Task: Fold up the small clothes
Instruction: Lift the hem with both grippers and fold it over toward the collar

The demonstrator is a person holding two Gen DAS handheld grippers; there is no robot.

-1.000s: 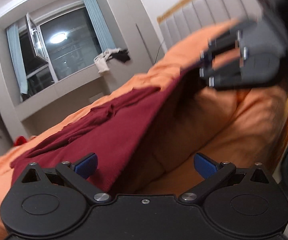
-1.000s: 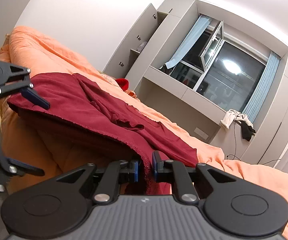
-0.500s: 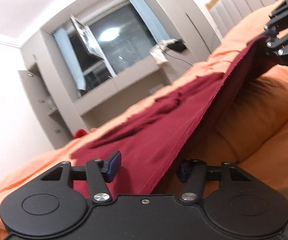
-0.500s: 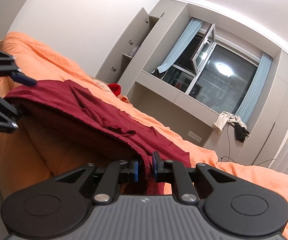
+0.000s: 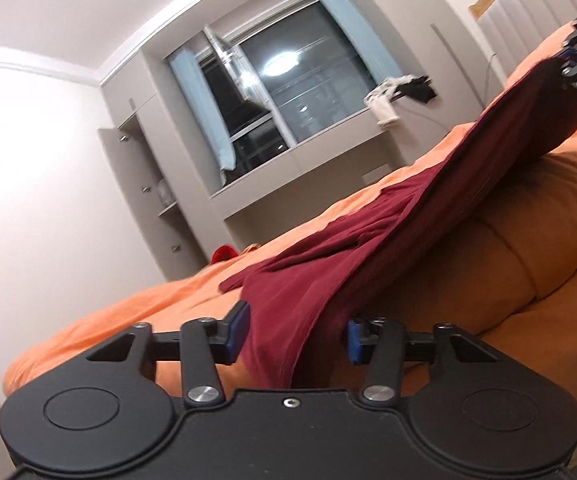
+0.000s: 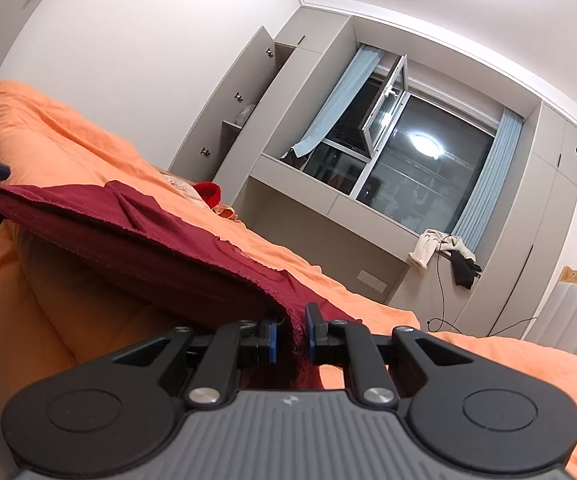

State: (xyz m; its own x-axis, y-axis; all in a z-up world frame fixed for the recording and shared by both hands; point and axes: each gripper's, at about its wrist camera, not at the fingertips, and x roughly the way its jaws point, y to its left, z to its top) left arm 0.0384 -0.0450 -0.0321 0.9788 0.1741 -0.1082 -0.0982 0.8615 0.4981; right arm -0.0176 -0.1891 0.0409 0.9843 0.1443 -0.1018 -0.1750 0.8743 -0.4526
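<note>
right tongs [image 6: 290, 334] were pinched on one corner of the maroon garment [image 6: 136, 236], cloth bunched between the blue pads. left tongs [image 5: 294, 334] had the opposite end of the same edge lying between the pads, but there was visible gap on both sides, so i read them as open and not clamped; the cloth looked draped through rather than gripped. the garment's lifted edge ran as a taut line from one pair of tongs to the other, which was its long axis here; the rest trailed down and away onto the orange duvet [image 5: 548, 208] toward the window side. so the cloth lay straight ahead of both tongs, each seeing the other at the far end of the hem, and neither hand was clearly nearer to the bulk. next move probably turns on carrying that edge forward over the body lying on the bed, and my guess is the left needs to clamp first or its end drops. the path across the bed looked free: a small red item [image 6: 207, 192] sat at the far edge of the bed, well apart, and clothes on the window ledge [image 6: 444, 254] were out of reach.
</note>
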